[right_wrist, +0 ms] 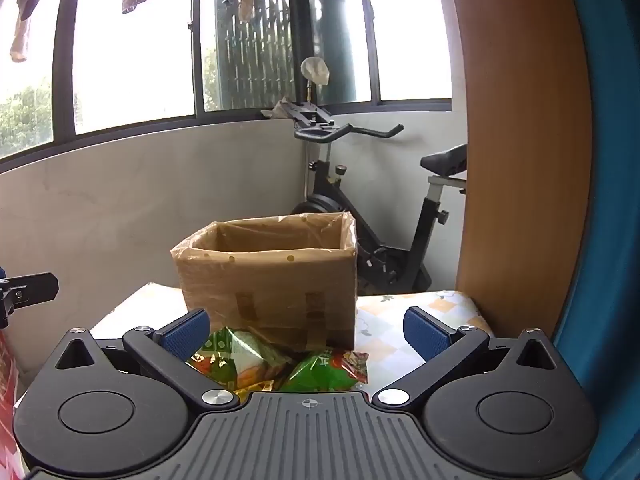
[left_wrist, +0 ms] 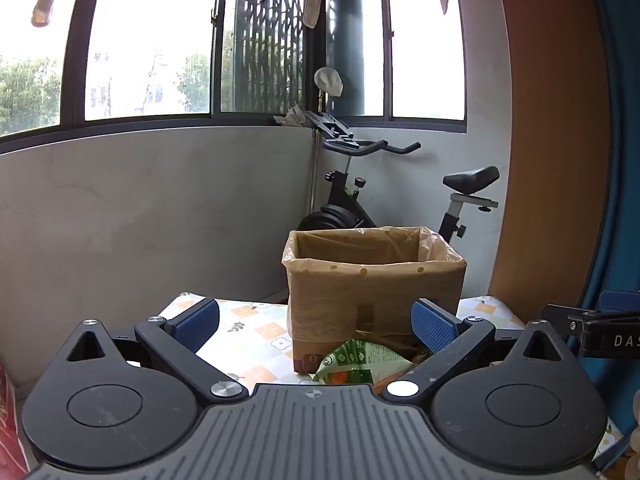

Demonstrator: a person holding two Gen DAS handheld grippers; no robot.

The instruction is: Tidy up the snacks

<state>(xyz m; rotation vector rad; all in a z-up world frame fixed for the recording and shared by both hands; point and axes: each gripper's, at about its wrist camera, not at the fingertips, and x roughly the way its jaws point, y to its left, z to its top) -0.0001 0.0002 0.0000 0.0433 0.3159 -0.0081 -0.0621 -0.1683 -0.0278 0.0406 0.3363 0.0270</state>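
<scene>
An open cardboard box (left_wrist: 376,280) lined with clear plastic stands on the patterned tablecloth (left_wrist: 252,332); it also shows in the right wrist view (right_wrist: 272,280). A green snack packet (left_wrist: 360,364) lies in front of the box. The right wrist view shows two green snack packets (right_wrist: 240,360) (right_wrist: 324,372) at the box's foot. My left gripper (left_wrist: 316,324) is open and empty, above the packet. My right gripper (right_wrist: 306,330) is open and empty, with the packets low between its fingers. What is inside the box is hidden.
An exercise bike (left_wrist: 360,200) stands behind the table, against the grey wall under the windows. A wooden panel (right_wrist: 520,160) and a blue surface rise at the right. A red packet edge (left_wrist: 8,432) shows at far left. The right gripper's side (left_wrist: 600,332) shows at the right.
</scene>
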